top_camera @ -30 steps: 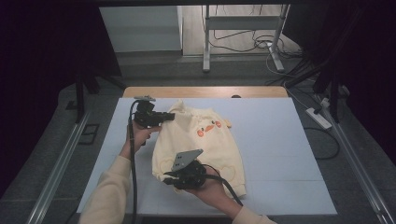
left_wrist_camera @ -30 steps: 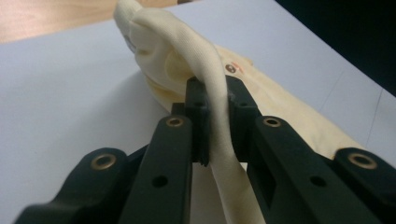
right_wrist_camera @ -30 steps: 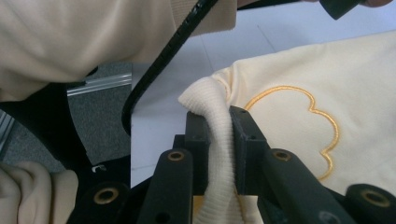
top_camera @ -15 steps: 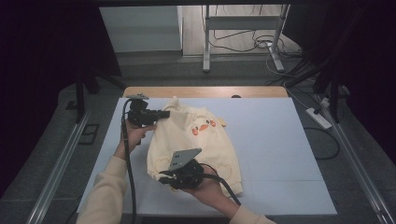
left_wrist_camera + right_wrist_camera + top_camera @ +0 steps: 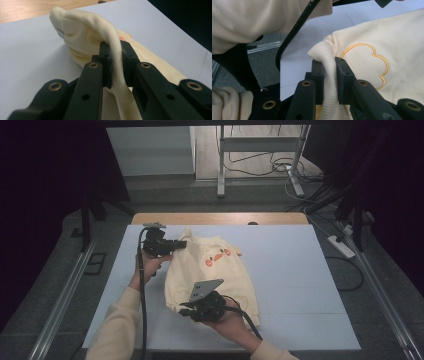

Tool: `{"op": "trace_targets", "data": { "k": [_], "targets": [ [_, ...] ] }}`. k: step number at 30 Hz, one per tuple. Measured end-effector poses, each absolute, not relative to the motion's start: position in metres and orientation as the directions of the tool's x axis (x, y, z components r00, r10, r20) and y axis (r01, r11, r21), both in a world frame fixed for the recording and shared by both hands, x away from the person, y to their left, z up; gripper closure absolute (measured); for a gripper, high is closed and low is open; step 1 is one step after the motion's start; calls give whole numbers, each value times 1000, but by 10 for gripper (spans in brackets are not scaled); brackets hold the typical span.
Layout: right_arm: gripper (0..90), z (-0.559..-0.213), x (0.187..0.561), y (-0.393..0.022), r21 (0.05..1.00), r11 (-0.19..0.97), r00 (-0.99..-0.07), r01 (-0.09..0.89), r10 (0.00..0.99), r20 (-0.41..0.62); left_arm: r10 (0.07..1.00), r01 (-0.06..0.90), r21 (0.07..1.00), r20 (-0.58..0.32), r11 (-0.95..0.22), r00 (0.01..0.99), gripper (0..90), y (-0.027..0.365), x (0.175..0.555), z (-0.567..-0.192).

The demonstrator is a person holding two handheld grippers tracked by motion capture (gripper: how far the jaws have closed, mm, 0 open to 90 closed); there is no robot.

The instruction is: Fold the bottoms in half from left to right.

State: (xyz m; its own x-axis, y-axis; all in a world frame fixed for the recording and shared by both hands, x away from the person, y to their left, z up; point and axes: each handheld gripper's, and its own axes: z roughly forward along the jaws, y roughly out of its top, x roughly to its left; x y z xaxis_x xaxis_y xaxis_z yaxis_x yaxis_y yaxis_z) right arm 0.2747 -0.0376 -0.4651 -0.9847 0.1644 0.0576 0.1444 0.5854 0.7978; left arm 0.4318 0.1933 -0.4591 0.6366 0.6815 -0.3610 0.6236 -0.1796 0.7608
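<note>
Cream sweater [image 5: 212,275] spread on the white board [image 5: 300,270] that covers the table, near the board's middle and a bit to the left, with an orange print [image 5: 218,257] on the chest facing up. Far left corner of the sweater pinched by the left gripper [image 5: 176,243], held at the sweater's upper left edge, the jaws pointing right across the board. From the left gripper view, a thick fold of cream cloth [image 5: 117,65] passing between the two black jaws, squeezed narrow there, then bulging into a rounded lump beyond the tips; the jaws nearly closed, pressing on the fabric from both sides. Near left corner of the sweater taken by the right gripper [image 5: 186,309], low on the garment beside its bottom hem, with the grey plate [image 5: 205,289] on top tilted up. From the right gripper view, the ribbed hem [image 5: 329,75] clamped between the jaws, standing up as a ridge above the tips; the jaws closed tight on it, only the cloth thickness between. To the right of the hem in that view, an orange stitched outline [image 5: 372,60] on flat cream fabric. Both grippers on the left side of the sweater, one at the far end and one at the near end, well apart, the rest of the garment lying to their right. Cream sleeve [image 5: 117,330] of the person and a black cable [image 5: 141,285] coming from the bottom edge up to the left gripper.
</note>
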Motion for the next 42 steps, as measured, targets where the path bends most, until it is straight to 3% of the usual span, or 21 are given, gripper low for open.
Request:
{"op": "trace_targets", "data": {
  "k": [17, 42],
  "targets": [
    [784, -469, 276, -78, 791, 575, -961, 210, 270, 59, 656, 627, 750, -366, -211, 660, 809, 169, 443, -467],
    [784, -478, 276, -110, 779, 566, -939, 271, 332, 85, 635, 629, 742, -375, -230, 675, 807, 146, 444, -477]
  ]
}}
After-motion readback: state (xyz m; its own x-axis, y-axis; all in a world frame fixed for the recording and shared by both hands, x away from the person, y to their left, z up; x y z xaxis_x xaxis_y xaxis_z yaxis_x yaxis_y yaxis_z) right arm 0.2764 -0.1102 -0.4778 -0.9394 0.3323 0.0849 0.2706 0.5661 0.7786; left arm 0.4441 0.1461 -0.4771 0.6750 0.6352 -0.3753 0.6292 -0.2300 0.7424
